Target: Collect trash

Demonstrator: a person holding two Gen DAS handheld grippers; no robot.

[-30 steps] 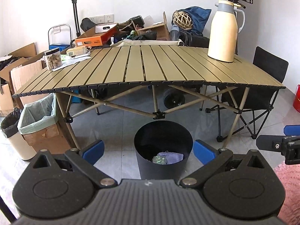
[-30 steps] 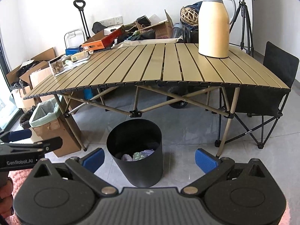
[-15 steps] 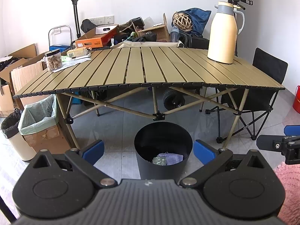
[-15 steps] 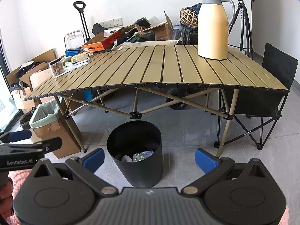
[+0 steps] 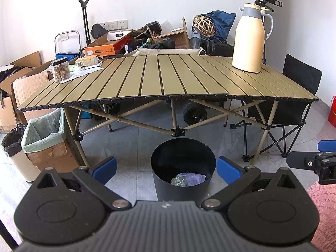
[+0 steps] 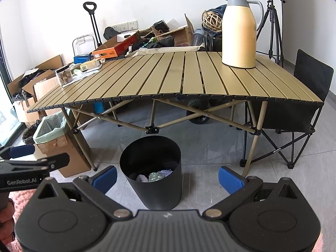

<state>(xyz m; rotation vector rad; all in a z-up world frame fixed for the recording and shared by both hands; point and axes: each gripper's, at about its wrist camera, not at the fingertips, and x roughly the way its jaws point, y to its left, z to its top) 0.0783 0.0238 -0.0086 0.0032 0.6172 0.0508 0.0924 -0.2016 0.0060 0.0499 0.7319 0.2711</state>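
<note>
Basically nothing's shifted in the last sec: both hand-held grippers, left (image 5: 166, 168) & right (image 6: 167, 177), stay spread, empty, just above the black bin (image 5: 183, 169); trash (image 5: 188, 179) already inside. Looks done imo.

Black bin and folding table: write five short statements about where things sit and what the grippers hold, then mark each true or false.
1. The black bin stands on the floor in front of the folding table. True.
2. The bin is empty. False: a pale cloth and a crumpled clear wrapper lie inside.
3. The cream thermos jug stands upright on the table. True.
4. The left gripper is shut on a piece of trash. False: its jaws are wide open and hold nothing.
5. The clear jar sits next to the thermos jug. False: it is at the opposite end of the table.
</note>
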